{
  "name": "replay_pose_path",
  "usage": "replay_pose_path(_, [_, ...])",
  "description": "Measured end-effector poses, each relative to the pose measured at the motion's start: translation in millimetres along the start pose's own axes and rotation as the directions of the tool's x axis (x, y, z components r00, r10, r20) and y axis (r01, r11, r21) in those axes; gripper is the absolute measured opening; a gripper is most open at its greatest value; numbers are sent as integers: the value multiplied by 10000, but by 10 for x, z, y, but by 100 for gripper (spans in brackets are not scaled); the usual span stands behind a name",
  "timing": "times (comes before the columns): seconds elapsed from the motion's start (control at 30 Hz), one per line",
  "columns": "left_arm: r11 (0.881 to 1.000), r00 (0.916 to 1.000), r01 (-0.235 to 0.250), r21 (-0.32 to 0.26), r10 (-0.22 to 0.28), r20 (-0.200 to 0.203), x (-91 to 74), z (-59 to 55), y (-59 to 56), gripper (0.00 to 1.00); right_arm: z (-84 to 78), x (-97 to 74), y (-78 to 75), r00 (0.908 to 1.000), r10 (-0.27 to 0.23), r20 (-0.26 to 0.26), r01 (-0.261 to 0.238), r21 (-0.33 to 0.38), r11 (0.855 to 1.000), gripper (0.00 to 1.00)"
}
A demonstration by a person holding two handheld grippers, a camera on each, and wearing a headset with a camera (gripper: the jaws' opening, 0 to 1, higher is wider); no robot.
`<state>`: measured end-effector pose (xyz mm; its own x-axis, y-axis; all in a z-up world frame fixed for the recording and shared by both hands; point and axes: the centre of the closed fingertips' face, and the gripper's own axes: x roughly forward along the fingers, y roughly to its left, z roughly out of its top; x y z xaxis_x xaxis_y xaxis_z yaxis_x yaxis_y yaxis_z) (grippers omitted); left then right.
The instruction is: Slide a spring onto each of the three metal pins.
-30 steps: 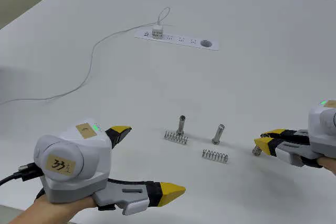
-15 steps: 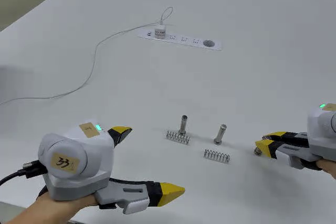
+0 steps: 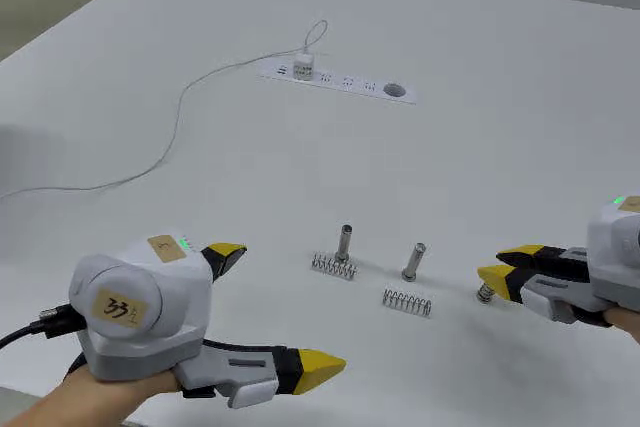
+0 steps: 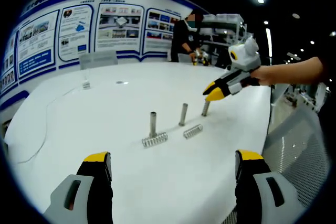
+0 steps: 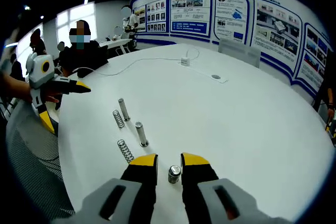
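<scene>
Left tongs (image 4: 173, 156) gaping, right tongs (image 5: 169, 158) barely parted, both gripping nothing, while the steel coil spring (image 3: 407, 302) is looking light and squashy, wanting a gentle mid-length pinch.

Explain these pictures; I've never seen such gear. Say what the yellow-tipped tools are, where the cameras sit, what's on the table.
A person holds a tool in each hand: the left gripper and right gripper, both open. One picture is from a headset camera; the round ones from a camera on each gripper. On the white table stand a left pin, middle pin and right pin; the right gripper's fingers flank the last. Two springs lie loose: far spring, near spring.
</scene>
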<state>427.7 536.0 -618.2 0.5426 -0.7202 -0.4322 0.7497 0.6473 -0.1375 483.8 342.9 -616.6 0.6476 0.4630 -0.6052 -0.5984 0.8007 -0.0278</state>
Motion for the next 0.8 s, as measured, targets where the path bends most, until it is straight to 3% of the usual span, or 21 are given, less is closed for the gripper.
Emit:
replay_pose_path(0.17, [10000,10000,1,2,-1,4,8,-9,6,100,187,-8,216,9970,623,451,-608,-325,9976,18])
replay_pose_path(0.27, [9999,10000,31,99,-31,-17,9,-11,-9,100,130,79,442,9917,1286,45,-1276,-948,9873,18])
replay_pose_path(0.4, [9999,10000,34,144,-34,-36,11,-10,-6,100,21,227,630,9849,1714,-249,-1731,-1035,9794,18])
replay_pose_path(0.63, [9999,9999,-112,63,112,-71,1,-24,43,99,-240,451,703,9751,1848,-1226,-2001,-1268,9715,18])
replay_pose_path(0.8, [9998,9997,-75,165,78,-211,21,-57,45,99,-336,535,719,9651,2096,-1572,-2311,-1344,9636,18])
